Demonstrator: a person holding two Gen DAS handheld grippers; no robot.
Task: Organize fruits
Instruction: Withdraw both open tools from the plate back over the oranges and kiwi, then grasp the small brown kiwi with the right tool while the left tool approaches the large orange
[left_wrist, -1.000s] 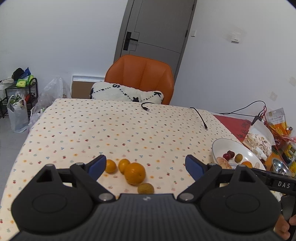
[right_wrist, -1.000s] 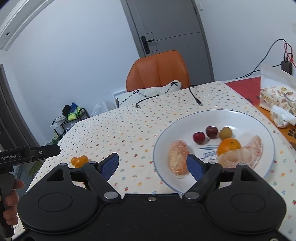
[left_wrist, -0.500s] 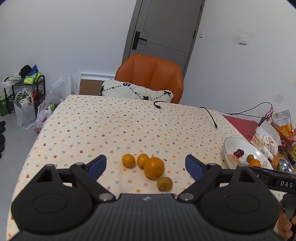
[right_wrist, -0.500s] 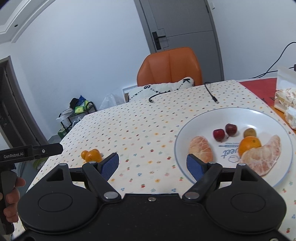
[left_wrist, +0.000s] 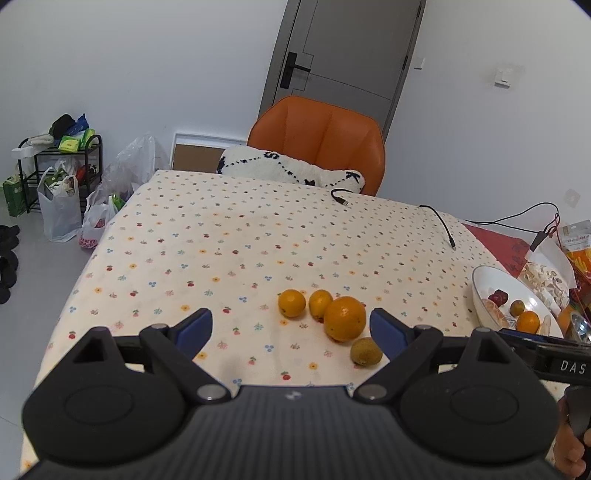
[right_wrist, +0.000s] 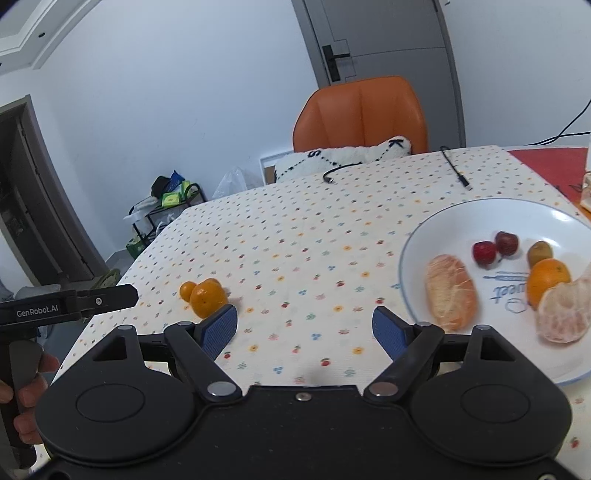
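white walls (left_wrist: 147, 74), grey door (left_wrist: 347, 51), orange chair (left_wrist: 321, 144)

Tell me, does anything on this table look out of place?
Four fruits, a large orange, two small oranges and a brownish kiwi, lie loose on the tablecloth, while the others sit in the white plate.

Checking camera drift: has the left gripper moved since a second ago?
Yes. The left gripper swung left: the fixed door and the oranges slid rightward.

Bright, even indoor light, source unseen. Soft faint shadows under oranges (left_wrist: 343, 318) on tablecloth (left_wrist: 229, 236). No glare. Strong fisheye bending, dark corners at 2 and 10 o'clock. Plate (right_wrist: 436, 236) slightly blurred.
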